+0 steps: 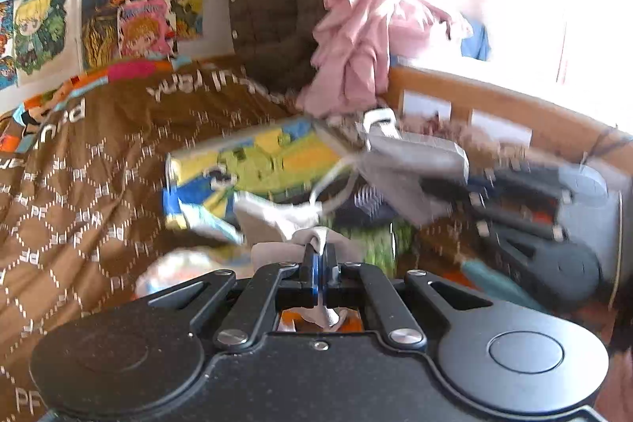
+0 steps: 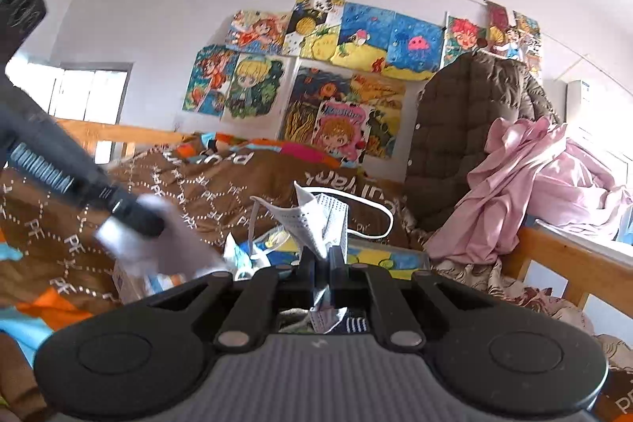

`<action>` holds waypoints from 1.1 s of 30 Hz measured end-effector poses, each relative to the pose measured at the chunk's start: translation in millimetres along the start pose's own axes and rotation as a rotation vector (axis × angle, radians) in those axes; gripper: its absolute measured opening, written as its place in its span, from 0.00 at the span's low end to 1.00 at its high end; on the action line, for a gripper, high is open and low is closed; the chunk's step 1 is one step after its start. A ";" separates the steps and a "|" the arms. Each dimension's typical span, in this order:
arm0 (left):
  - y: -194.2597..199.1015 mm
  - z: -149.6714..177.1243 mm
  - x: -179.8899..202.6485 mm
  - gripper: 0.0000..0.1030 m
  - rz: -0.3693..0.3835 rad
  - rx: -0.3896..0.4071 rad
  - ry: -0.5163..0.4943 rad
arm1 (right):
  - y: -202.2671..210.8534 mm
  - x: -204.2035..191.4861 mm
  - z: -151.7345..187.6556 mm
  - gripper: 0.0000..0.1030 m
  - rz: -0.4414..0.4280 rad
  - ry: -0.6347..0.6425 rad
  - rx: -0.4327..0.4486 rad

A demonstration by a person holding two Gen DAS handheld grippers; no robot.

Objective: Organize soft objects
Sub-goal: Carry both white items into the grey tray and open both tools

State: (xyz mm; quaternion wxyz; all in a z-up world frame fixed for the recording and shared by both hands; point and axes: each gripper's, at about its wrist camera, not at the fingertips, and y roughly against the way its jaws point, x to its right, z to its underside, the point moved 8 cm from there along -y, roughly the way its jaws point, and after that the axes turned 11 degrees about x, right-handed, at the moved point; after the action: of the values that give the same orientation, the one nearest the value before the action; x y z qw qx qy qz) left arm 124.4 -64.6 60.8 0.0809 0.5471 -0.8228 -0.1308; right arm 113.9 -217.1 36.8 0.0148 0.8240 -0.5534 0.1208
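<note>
Presently: left tongs [image 1: 318,258] pinching a pale cloth piece [image 1: 312,238]; right tongs [image 2: 322,265] pinching a crumpled face mask [image 2: 320,220], ear loop dangling. Both items held lifted above the bed's brown quilt [image 1: 79,165], probably for sorting. Nearby: pink garment [image 2: 514,184], quilted coat [image 2: 467,113].
</note>
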 end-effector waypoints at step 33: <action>-269.3 -18.3 -178.3 0.01 -0.094 -0.047 0.222 | -297.3 36.2 102.4 0.07 -0.051 -0.298 -0.430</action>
State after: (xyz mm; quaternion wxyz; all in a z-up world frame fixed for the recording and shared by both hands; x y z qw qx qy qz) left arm 435.5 -1.5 -1.8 0.1780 0.5940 -0.7791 -0.0923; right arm 417.7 -151.2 -22.2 0.1109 0.8244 -0.5414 -0.1225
